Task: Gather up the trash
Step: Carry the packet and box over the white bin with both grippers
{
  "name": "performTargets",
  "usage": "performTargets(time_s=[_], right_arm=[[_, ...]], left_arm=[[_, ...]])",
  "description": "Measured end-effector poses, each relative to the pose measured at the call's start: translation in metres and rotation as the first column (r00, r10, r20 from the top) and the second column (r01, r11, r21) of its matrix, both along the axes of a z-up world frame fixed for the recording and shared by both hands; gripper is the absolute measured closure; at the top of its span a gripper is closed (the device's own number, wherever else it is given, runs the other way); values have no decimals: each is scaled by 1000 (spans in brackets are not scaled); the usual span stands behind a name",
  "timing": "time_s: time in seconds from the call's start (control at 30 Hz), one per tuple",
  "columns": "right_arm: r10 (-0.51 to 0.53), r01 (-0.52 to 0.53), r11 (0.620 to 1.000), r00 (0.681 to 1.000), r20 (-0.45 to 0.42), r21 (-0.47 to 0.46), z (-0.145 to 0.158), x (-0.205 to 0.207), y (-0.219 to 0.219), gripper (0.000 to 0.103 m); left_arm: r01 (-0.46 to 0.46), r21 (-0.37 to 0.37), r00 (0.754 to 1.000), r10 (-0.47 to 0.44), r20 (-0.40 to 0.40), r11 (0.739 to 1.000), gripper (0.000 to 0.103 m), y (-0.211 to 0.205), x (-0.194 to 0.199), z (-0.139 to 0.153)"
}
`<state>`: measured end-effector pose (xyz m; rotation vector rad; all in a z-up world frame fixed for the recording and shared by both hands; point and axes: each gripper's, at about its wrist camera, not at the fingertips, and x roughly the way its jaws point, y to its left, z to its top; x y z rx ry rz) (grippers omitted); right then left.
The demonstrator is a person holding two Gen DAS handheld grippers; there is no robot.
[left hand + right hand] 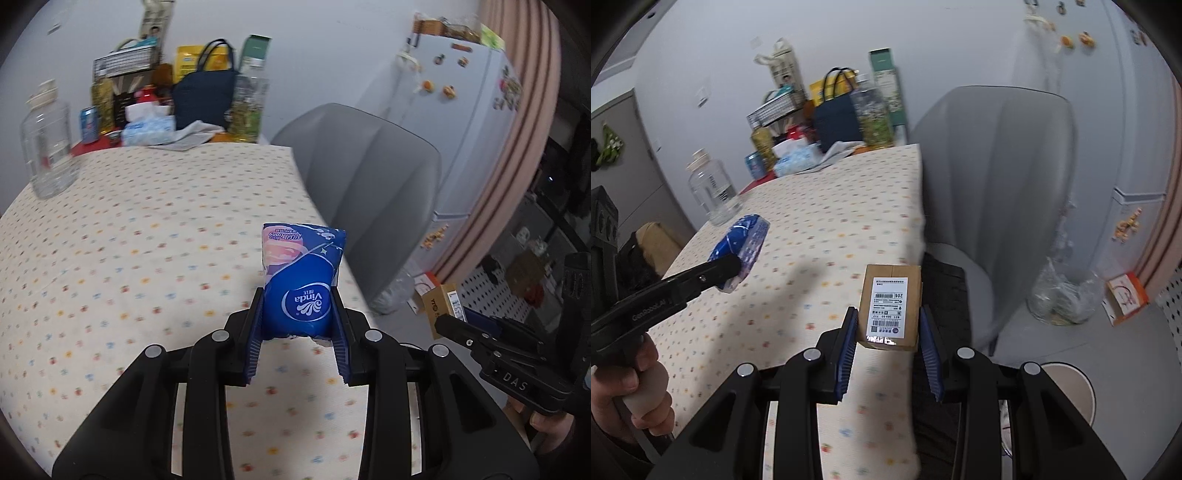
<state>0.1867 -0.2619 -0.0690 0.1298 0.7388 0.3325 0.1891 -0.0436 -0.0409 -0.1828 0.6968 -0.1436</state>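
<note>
Now — left gripper [298,314] clamps tissue pack [301,280] | right gripper [889,325] clamps cardboard box [891,306]

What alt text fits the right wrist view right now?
The right gripper holds a small cardboard box with a white label above the dotted tablecloth. At left, the left gripper clamps a blue tissue pack; a grey chair stands beyond.

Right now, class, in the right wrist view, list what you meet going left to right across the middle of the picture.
Person's hand → blue tissue pack → cardboard box → grey chair → clear plastic bag → orange-edged box.
</note>
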Motion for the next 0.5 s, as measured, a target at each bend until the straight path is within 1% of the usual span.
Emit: performTargets(time_s=[0.23, 0.5], right_arm=[[-110, 110, 994, 994, -21, 7, -12, -1, -58, 70], [-199, 201, 979, 978, -56, 21, -32, -5, -111, 70]], left_arm=[[111, 12, 994, -111, -12, 994, 70, -57, 20, 0], [205, 32, 978, -204, -41, 978, 70, -112, 38, -7]])
